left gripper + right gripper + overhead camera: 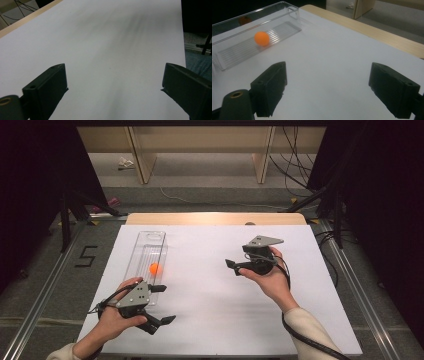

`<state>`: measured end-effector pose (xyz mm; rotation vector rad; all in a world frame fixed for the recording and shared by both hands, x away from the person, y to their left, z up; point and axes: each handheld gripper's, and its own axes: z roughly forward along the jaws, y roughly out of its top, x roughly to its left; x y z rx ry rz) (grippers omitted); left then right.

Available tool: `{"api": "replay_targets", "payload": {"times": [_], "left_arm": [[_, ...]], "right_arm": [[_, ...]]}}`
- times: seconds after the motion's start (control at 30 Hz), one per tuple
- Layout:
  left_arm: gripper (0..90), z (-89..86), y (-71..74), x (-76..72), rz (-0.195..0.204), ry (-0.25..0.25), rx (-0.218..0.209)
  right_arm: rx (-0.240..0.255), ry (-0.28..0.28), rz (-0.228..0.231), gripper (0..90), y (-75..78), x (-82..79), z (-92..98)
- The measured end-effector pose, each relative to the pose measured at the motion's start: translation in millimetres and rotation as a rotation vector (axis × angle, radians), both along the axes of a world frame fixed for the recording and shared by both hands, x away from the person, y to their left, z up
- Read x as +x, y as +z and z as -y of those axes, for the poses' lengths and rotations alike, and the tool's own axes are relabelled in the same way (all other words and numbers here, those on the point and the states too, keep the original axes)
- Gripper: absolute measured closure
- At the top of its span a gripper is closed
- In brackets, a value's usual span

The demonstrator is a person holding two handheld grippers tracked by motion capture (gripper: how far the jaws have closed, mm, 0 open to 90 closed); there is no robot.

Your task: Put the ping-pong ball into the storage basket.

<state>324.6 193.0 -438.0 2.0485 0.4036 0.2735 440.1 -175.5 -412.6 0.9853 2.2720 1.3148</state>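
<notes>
An orange ball [154, 268] [261, 38] lies inside a long clear plastic tray [146, 251] [242, 50] on the left part of the white table. My left gripper [163, 304] [113, 85] is open near the tray's near end, at the table's front left, with nothing between its jaws. My right gripper [234, 267] [327, 90] is open over the middle right of the table, its jaws pointing left toward the tray, well apart from the ball.
The white sheet [220, 285] covers the table, with a wooden edge [215, 218] at the far side. Black stands and cables flank the table on the floor. A marker "5" [86, 256] is taped on the floor at left.
</notes>
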Motion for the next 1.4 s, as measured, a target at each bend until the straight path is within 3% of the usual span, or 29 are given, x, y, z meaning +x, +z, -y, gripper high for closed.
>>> {"api": "replay_targets", "payload": {"times": [0.67, 1.1, 1.4], "left_arm": [[5.4, -0.8, 0.0, 0.2, 0.0, 0.009, -0.003], [5.4, -1.1, 0.2, 0.3, 0.001, 0.008, -0.003], [5.4, -0.6, 0.7, 0.7, 0.002, 0.004, -0.001]], "right_arm": [[0.023, -0.094, -0.013, 16.2, -9.9, -34.1, 58.3], [0.037, -0.11, -0.014, 16.2, -16.9, -54.1, 77.5], [0.056, -0.115, -0.012, 16.2, -18.0, -57.1, 79.3]]}}
